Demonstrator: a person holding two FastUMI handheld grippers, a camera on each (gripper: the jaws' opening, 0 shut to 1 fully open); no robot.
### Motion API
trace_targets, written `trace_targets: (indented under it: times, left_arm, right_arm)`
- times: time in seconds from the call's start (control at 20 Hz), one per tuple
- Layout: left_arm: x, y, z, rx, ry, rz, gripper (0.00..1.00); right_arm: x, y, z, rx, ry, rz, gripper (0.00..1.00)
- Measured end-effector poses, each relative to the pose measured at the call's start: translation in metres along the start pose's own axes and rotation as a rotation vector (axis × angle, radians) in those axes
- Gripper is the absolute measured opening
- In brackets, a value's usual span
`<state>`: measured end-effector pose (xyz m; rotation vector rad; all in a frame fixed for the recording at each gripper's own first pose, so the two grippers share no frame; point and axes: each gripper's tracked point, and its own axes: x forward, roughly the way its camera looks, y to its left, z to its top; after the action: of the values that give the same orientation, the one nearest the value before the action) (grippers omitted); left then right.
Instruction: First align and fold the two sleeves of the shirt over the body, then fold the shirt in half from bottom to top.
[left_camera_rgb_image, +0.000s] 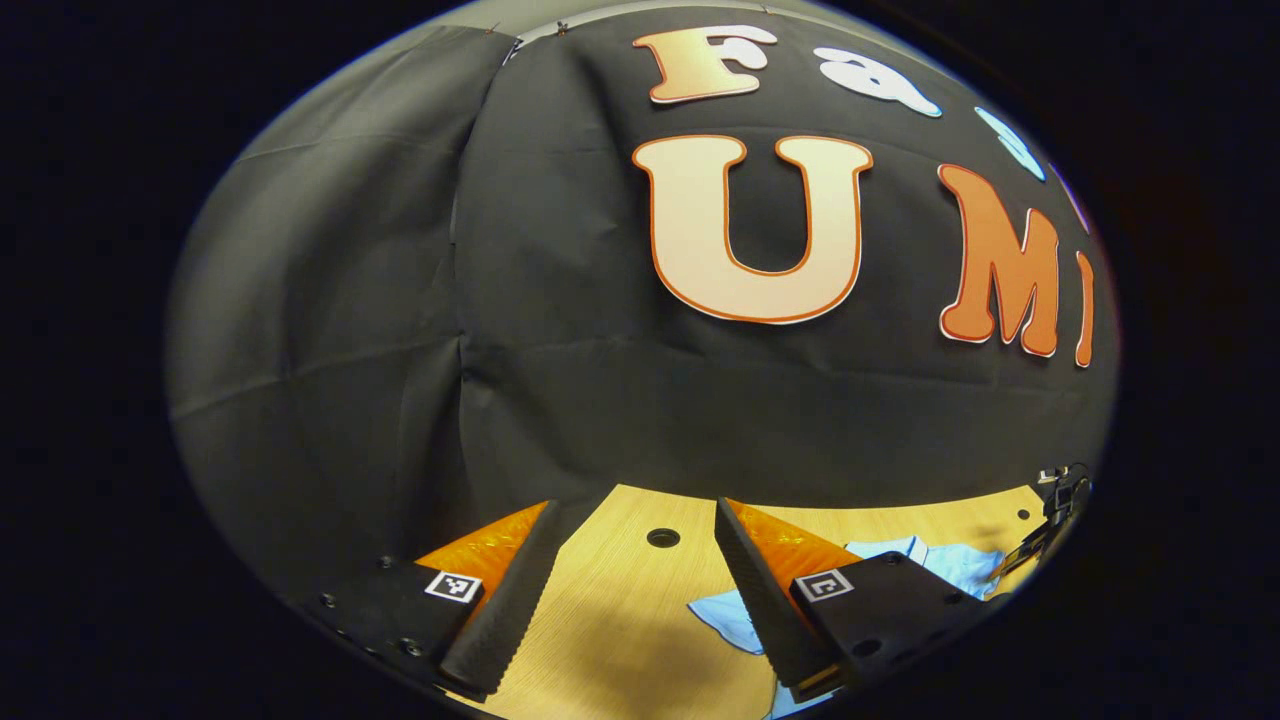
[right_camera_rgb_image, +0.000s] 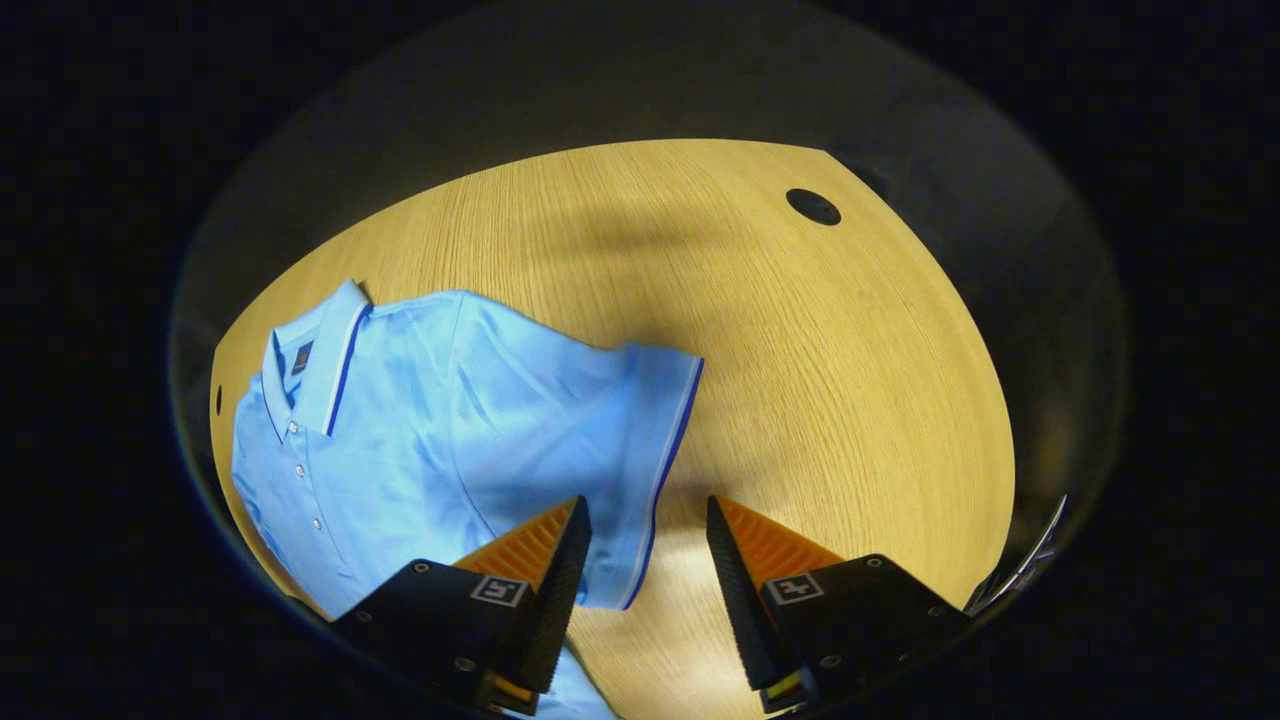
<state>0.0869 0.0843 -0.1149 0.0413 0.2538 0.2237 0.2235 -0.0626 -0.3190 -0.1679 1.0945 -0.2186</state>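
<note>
A light blue polo shirt (right_camera_rgb_image: 430, 430) lies flat on the wooden table (right_camera_rgb_image: 800, 380), collar at the upper left, buttons down the front. Its short sleeve (right_camera_rgb_image: 650, 440), edged with a dark blue stripe, spreads out to the right. My right gripper (right_camera_rgb_image: 645, 515) hangs open above the sleeve's hem, one finger over the cloth and the other over bare wood. In the left gripper view, my left gripper (left_camera_rgb_image: 635, 520) is open above the table, aimed toward the booth wall. A part of the shirt (left_camera_rgb_image: 735, 615) shows behind its right finger.
A round cable hole (right_camera_rgb_image: 812, 206) sits near the table's far corner and also appears as a hole (left_camera_rgb_image: 662, 537) between the left gripper's fingers. A dark metal fixture (left_camera_rgb_image: 1055, 510) stands at the table's right edge. The black cloth wall rises behind the table.
</note>
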Motion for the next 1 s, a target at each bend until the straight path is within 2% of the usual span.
trace_targets:
  times: [0.1,0.2,0.3,0.35,0.45,0.65,0.9,0.95,1.0]
  left_arm:
    - [-0.002,0.000,-0.002,0.000,0.005,0.002,0.98]
    - [-0.003,0.000,-0.004,0.004,0.010,0.004,0.98]
    - [-0.003,0.003,-0.003,0.006,0.007,0.011,0.98]
    - [-0.004,0.006,-0.002,0.008,0.007,0.014,0.98]
    - [-0.005,0.009,-0.004,0.009,0.013,0.018,0.98]
    - [-0.003,0.016,-0.007,-0.003,0.016,0.029,0.99]
    - [-0.005,0.017,-0.015,-0.031,0.033,0.011,0.98]
    - [-0.004,0.018,-0.014,-0.029,0.031,0.008,0.98]
    - [-0.004,0.020,-0.014,-0.025,0.030,0.006,0.98]
  right_arm:
    - [0.001,0.006,-0.001,0.020,0.001,0.019,0.59]
    - [0.000,0.009,-0.001,0.049,0.007,0.027,0.39]
    - [0.000,0.009,-0.001,0.069,0.012,0.031,0.31]
    - [0.000,0.009,-0.001,0.079,0.012,0.034,0.20]
    - [-0.001,0.011,-0.001,0.088,0.010,0.045,0.06]
    - [-0.035,0.020,0.011,-0.006,-0.078,0.058,0.02]
    - [-0.086,0.056,0.029,-0.077,-0.183,0.128,0.02]
    - [-0.096,0.067,0.029,-0.097,-0.196,0.152,0.06]
    - [-0.104,0.080,0.028,-0.111,-0.204,0.174,0.01]
